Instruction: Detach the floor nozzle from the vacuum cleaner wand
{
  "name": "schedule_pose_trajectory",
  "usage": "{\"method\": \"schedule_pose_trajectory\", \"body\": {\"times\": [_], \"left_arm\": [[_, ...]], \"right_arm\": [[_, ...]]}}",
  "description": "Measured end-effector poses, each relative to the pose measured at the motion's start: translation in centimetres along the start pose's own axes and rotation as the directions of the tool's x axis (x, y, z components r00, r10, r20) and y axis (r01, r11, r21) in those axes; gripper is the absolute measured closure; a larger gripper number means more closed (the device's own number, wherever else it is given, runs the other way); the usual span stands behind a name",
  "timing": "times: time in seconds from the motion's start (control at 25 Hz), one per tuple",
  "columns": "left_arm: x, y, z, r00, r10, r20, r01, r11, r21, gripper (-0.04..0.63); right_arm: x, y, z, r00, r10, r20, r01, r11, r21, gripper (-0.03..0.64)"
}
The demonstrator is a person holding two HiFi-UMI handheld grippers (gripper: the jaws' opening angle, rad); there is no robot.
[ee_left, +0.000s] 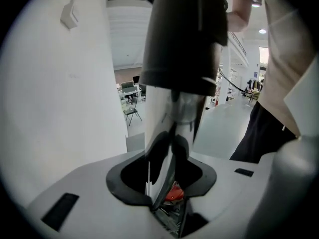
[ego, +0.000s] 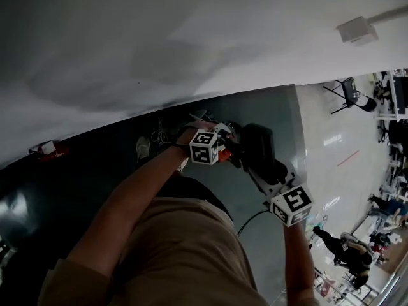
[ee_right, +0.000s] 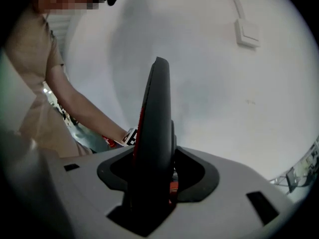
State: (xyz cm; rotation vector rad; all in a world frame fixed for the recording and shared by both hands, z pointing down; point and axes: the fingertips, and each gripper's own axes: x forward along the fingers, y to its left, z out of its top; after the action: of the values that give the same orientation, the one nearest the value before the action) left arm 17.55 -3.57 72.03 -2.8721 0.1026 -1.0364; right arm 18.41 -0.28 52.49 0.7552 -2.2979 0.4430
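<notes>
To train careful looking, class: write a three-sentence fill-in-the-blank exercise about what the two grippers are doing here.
1. The right gripper is clamped on a ___ vacuum part.
2. The jaws of the left gripper are ___ (open/shut).
3. Behind them stands a ___ wall.
Missing words: black; shut; white.

Closed fingers [ee_left: 180,151], silver wand [ee_left: 185,108], black nozzle [ee_left: 182,39] above

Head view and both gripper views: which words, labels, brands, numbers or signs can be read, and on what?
No text reads in any view.
On the left cube and right cube: square marker patterns only, no letters.
On the wand and nozzle: no print shows.
On the red thing by the wall: too small and blurred to read.
</notes>
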Motion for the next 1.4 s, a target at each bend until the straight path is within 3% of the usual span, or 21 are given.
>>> {"method": "schedule_pose_trajectory", "body": {"times": [0.16, 0.24, 0.32, 0.4, 0.44, 0.56, 0.64, 0.72, 0.8, 0.84, 0.88, 0.96, 1.04, 1.08, 1.12, 1.16, 1.24, 1.28, 1.32, 1.36, 1.4], "left_arm": [[-0.2, 0.0, 0.0, 1.000, -0.005, 0.001, 0.005, 1.000, 0.017, 0.463], [-0.1, 0.4, -0.4, 1.000, -0.014, -0.019, 0.014, 1.000, 0.000, 0.463], [-0.2, 0.3, -0.6, 1.000, -0.004, -0.028, 0.004, 1.000, 0.002, 0.462], [-0.3, 0.6, -0.3, 1.000, 0.008, -0.019, -0.008, 1.000, -0.009, 0.463], [-0.3, 1.0, -0.2, 1.000, 0.006, -0.017, -0.006, 1.000, -0.020, 0.463], [-0.4, 0.9, -0.1, 1.000, 0.003, -0.007, -0.003, 1.000, -0.019, 0.462], [-0.3, 1.1, 0.1, 1.000, 0.021, 0.005, -0.020, 0.999, -0.033, 0.463], [-0.1, 3.1, -1.4, 0.997, 0.064, -0.040, -0.067, 0.994, -0.089, 0.463], [-1.2, 5.4, -4.0, 0.992, 0.090, -0.086, -0.101, 0.986, -0.131, 0.465], [-2.0, 5.9, -4.7, 0.992, 0.072, -0.103, -0.083, 0.991, -0.106, 0.465], [-2.5, 5.9, -5.0, 0.991, 0.046, -0.123, -0.055, 0.996, -0.069, 0.465], [-2.5, 5.6, -5.4, 0.987, 0.040, -0.154, -0.050, 0.997, -0.064, 0.463], [-2.9, 6.6, -6.0, 0.980, 0.121, -0.161, -0.149, 0.972, -0.180, 0.463], [-3.6, 7.8, -6.5, 0.971, 0.180, -0.159, -0.220, 0.932, -0.288, 0.463], [-4.5, 9.0, -7.3, 0.957, 0.244, -0.156, -0.289, 0.855, -0.431, 0.449], [-5.6, 10.2, -8.2, 0.939, 0.306, -0.159, -0.338, 0.732, -0.591, 0.412], [-7.6, 12.0, -9.9, 0.900, 0.398, -0.181, -0.351, 0.411, -0.841, 0.317], [-8.2, 12.6, -10.5, 0.886, 0.423, -0.188, -0.322, 0.271, -0.907, 0.276], [-8.7, 13.1, -11.0, 0.878, 0.438, -0.193, -0.288, 0.160, -0.944, 0.238], [-9.1, 13.5, -11.4, 0.873, 0.445, -0.202, -0.261, 0.074, -0.963, 0.216], [-9.7, 14.0, -11.8, 0.868, 0.448, -0.215, -0.244, 0.006, -0.970, 0.210]], "right_arm": [[-0.1, -1.1, -0.3, 0.994, 0.086, 0.073, -0.092, 0.992, 0.090, 0.393], [0.2, -0.6, 0.1, 0.998, 0.034, 0.044, -0.036, 0.998, 0.048, 0.391], [0.3, -0.2, 0.1, 0.998, 0.051, 0.030, -0.051, 0.999, -0.018, 0.391], [0.0, -1.3, 0.2, 0.994, 0.087, 0.060, -0.090, 0.995, 0.042, 0.391], [-0.1, -1.4, 0.6, 0.997, 0.059, 0.058, -0.063, 0.996, 0.065, 0.393], [0.1, -0.4, 0.9, 1.000, 0.022, 0.009, -0.022, 1.000, -0.013, 0.392], [-0.3, -1.8, 0.8, 0.998, 0.054, 0.043, -0.056, 0.997, 0.056, 0.393], [-1.3, -0.4, 2.5, 0.994, 0.008, 0.112, -0.021, 0.993, 0.114, 0.393], [-3.1, 2.4, 4.6, 0.988, 0.009, 0.155, -0.008, 1.000, -0.007, 0.393], [-3.8, 1.5, 5.1, 0.988, 0.008, 0.155, -0.001, 0.999, -0.044, 0.393], [-4.5, -0.8, 5.1, 0.986, 0.000, 0.165, 0.003, 1.000, -0.017, 0.393], [-6.5, -5.1, 5.4, 0.969, -0.037, 0.246, -0.006, 0.985, 0.170, 0.392], [-8.6, -6.2, 6.2, 0.941, -0.072, 0.331, -0.025, 0.961, 0.277, 0.391], [-9.0, -5.9, 6.4, 0.934, -0.077, 0.350, -0.024, 0.961, 0.276, 0.391], [-9.0, -5.4, 6.2, 0.933, -0.080, 0.351, -0.016, 0.965, 0.263, 0.391], [-8.7, -4.9, 5.7, 0.936, -0.081, 0.343, -0.008, 0.968, 0.250, 0.391], [-7.4, -4.0, 4.2, 0.940, -0.077, 0.334, -0.008, 0.969, 0.247, 0.391], [-6.7, -3.6, 3.7, 0.938, -0.072, 0.340, -0.018, 0.966, 0.257, 0.391], [-6.2, -3.1, 3.3, 0.933, -0.067, 0.354, -0.034, 0.962, 0.272, 0.391], [-5.8, -2.7, 3.1, 0.926, -0.065, 0.372, -0.050, 0.956, 0.290, 0.391], [-5.5, -2.5, 3.0, 0.918, -0.064, 0.391, -0.064, 0.950, 0.306, 0.391]]}}
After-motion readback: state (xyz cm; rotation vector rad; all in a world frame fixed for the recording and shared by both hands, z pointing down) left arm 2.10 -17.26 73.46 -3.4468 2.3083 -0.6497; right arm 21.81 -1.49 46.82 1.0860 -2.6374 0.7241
